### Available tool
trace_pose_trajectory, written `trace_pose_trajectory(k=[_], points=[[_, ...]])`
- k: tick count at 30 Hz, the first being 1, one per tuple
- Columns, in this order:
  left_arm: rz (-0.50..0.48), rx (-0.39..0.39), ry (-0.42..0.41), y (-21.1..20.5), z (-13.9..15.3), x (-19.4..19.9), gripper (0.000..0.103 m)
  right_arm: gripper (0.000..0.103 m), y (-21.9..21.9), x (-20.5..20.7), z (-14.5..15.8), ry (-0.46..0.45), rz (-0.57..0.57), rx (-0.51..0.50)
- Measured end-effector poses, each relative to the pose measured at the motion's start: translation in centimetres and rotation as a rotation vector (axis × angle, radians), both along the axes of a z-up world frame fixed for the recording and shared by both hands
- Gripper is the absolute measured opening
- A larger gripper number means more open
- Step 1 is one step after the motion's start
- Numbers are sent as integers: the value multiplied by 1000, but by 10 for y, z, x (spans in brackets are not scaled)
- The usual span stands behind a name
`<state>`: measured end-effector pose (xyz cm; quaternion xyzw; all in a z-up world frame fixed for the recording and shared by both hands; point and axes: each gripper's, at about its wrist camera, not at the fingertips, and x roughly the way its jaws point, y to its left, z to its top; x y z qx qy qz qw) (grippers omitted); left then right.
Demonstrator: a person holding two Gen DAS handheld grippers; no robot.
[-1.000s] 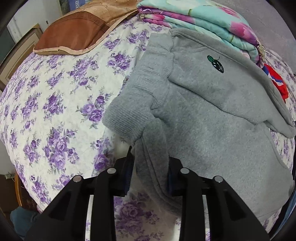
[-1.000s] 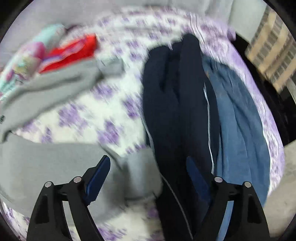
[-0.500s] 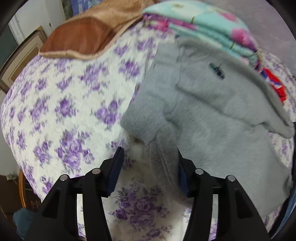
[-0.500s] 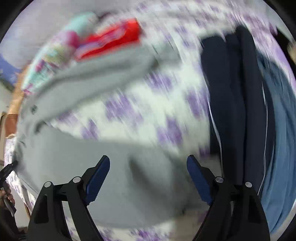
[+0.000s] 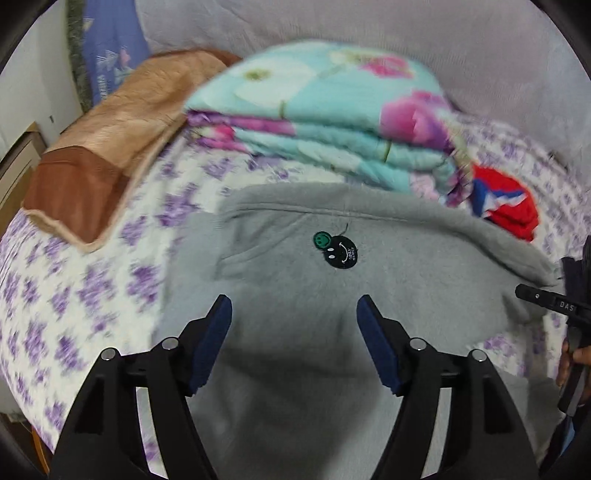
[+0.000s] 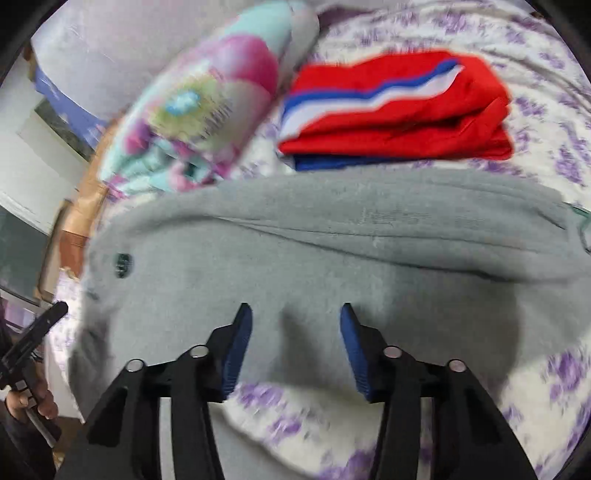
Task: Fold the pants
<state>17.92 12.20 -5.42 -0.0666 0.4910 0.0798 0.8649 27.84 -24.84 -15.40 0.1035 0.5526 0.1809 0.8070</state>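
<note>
From the left wrist, the left gripper (image 5: pixel 293 325) hovers over the folded grey pants (image 5: pixel 332 295) on the floral bedspread (image 5: pixel 92 295), its jaws just opening with nothing clamped. From the right wrist, the right gripper (image 6: pixel 295 332) hangs over the same pants (image 6: pixel 332 251), its jaws just closing, pads apart and pressing no cloth.

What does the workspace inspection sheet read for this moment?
Surface: bed with purple floral sheet.
Job's things: grey pants lie spread flat, smiley patch facing up.
Clutter: folded floral quilt, red folded garment, brown blanket.
Grippers: left gripper open over the pants, jaws just been opening, nothing between them; right gripper open over the pants' near edge, jaws just been closing.
Cables: nothing seen.
Surroundings: pale wall behind the bed.
</note>
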Motion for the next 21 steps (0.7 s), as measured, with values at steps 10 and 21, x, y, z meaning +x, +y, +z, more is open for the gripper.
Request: trace_pose_trajectory(k=[10, 21], points=[[51, 59, 190, 20, -56, 60, 65, 58, -149, 22, 20, 3, -262, 27], [-115, 208, 65, -8, -4, 86, 78, 87, 19, 21, 50, -228, 297, -228]])
